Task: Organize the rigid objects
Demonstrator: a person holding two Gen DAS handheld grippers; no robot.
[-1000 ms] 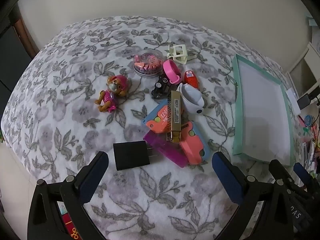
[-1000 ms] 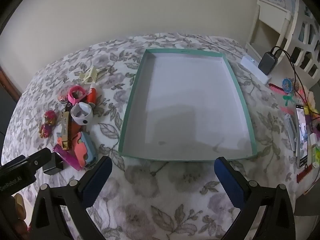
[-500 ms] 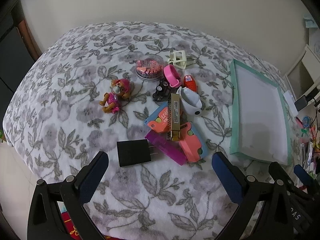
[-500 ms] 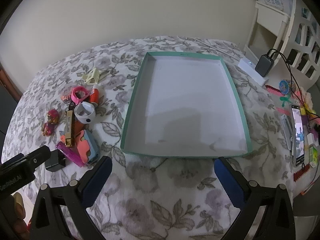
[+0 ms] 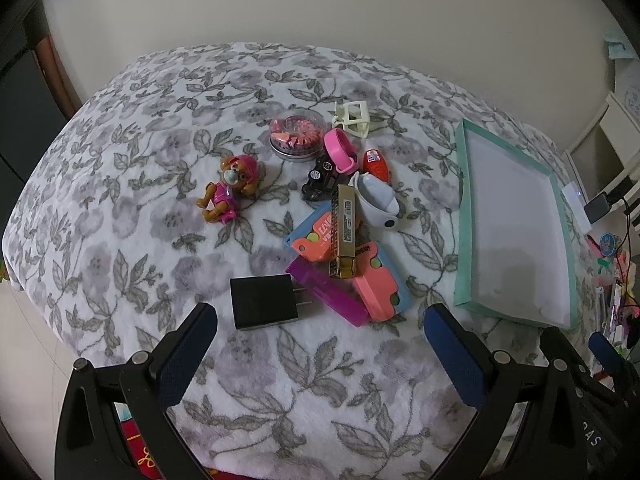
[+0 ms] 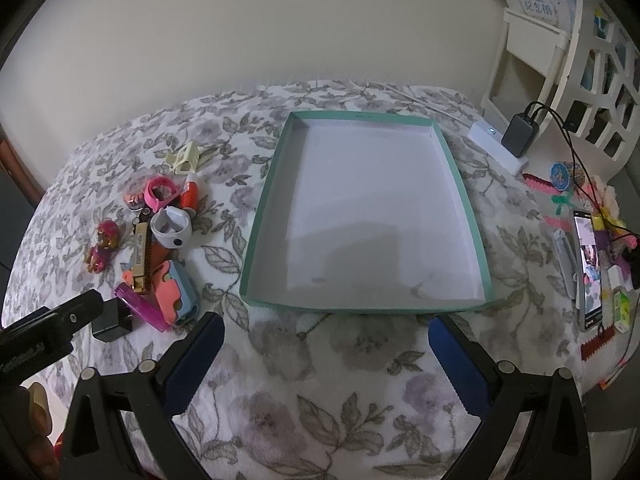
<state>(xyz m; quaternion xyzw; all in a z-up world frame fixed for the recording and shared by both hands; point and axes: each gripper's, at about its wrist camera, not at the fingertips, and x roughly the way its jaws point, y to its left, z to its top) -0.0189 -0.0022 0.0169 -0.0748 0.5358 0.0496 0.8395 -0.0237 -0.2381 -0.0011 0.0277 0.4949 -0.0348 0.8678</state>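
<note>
A pile of small rigid objects lies on the floral blanket: a black plug adapter (image 5: pixel 264 301), a purple bar (image 5: pixel 328 298), a gold harmonica (image 5: pixel 344 230), orange-and-blue cards (image 5: pixel 376 284), a white cup (image 5: pixel 376 200), a pink band (image 5: pixel 339 150), a black toy car (image 5: pixel 320 178), a round tin (image 5: pixel 296 136) and a pup figure (image 5: pixel 230 188). An empty teal-rimmed tray (image 6: pixel 258 232) lies right of the pile. My left gripper (image 5: pixel 320 354) is open and empty, just short of the adapter. My right gripper (image 6: pixel 326 364) is open and empty, before the tray's near rim.
A cream plastic frame (image 5: pixel 354 118) lies at the far side of the pile. Right of the tray are a phone (image 6: pixel 588 264), a power bank (image 6: pixel 520 136) with cables, and small trinkets. A white shelf (image 6: pixel 532 44) stands at the far right. The left gripper's body (image 6: pixel 44 332) shows at the right view's left edge.
Both grippers have pulled back and up, so the pile and the tray look smaller and farther. Both stay open. No object has moved.
</note>
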